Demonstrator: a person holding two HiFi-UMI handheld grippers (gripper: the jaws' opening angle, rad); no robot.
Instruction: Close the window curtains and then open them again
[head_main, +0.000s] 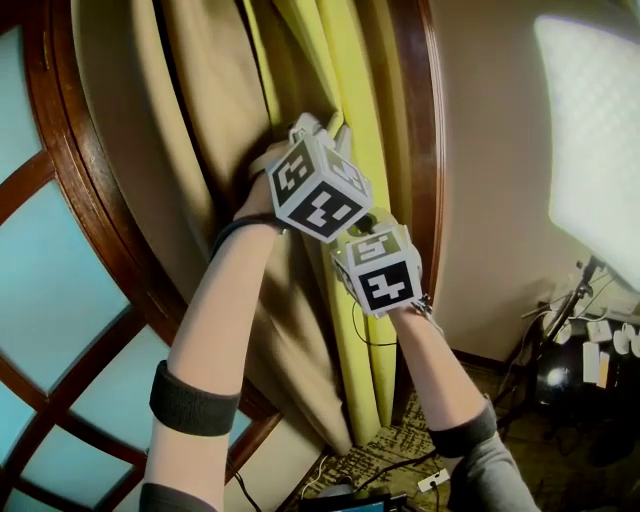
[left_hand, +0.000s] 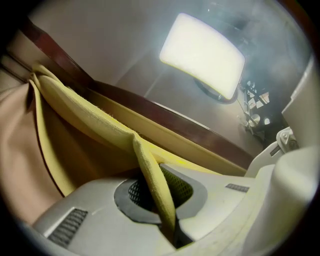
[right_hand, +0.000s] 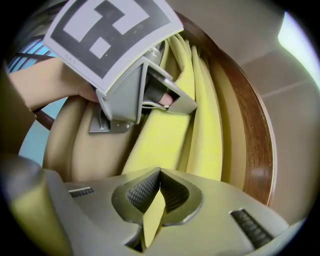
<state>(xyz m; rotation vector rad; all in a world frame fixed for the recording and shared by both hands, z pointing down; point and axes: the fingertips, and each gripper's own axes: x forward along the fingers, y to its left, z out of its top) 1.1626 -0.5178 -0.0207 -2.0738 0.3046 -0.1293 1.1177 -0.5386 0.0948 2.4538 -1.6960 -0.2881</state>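
Left gripper (left_hand: 156, 192): jaws clenched on thin fold of yellow curtain (left_hand: 85, 117). Right gripper (right_hand: 159, 195): likewise clamped on same yellow edge, just below left one.

Step, as judged: curtains bunched against right side of wooden window frame (head_main: 428, 150), so either start of closing pull or end of reopening; cannot tell which.

Next move, if closing: draw edge sideways across glass panes (head_main: 60, 290), both grips kept firm, fabric not snagged.

Beige curtain (head_main: 200, 90) gathered beside yellow, may drag along.

Farther off: bright light panel (head_main: 590, 130), cables on floor (head_main: 400, 465).
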